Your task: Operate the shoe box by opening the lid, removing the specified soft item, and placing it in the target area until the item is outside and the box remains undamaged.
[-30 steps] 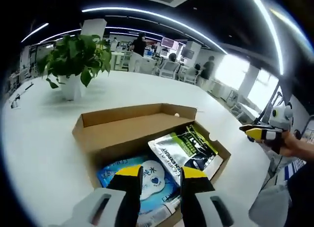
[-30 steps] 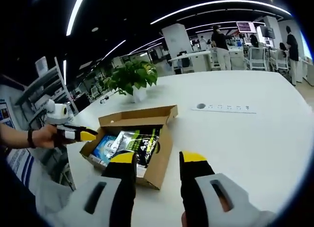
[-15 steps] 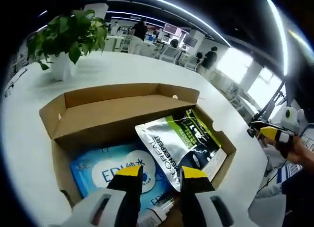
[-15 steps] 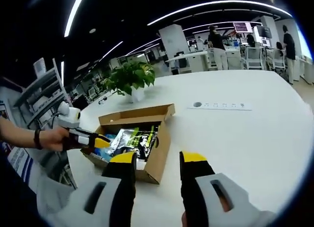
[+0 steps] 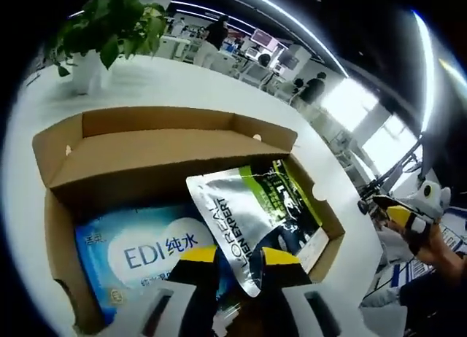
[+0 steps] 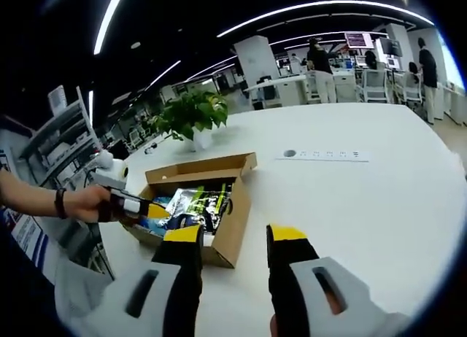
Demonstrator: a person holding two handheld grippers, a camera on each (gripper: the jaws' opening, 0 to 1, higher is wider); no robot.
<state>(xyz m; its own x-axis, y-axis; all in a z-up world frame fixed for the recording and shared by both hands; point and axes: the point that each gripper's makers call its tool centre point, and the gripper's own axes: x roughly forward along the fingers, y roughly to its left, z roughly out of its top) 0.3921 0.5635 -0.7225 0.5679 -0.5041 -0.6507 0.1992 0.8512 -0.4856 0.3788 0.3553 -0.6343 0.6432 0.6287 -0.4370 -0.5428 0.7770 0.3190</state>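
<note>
The cardboard shoe box [image 5: 168,151] stands open on the white table, its lid folded back. Inside lie a blue EDI wipes pack [image 5: 139,253] and a silver L'Oreal Men Expert pouch [image 5: 255,206] that overlaps it. My left gripper [image 5: 239,258] is open and low over the box, with the pouch's near corner between its jaws. From the right gripper view, the left gripper [image 6: 135,206] reaches into the box [image 6: 230,231] from the left, held by a hand. My right gripper [image 6: 235,238] is open above the bare table in front of the box, holding nothing.
A potted plant [image 6: 191,114] stands behind the box, also seen as a plant [image 5: 109,23] at the upper left. A power strip [image 6: 325,155] is set into the table at the right. People and desks fill the far background.
My left gripper has come down and forward into the box, so the pouch and wipes pack loom larger. The right gripper has hardly moved.
</note>
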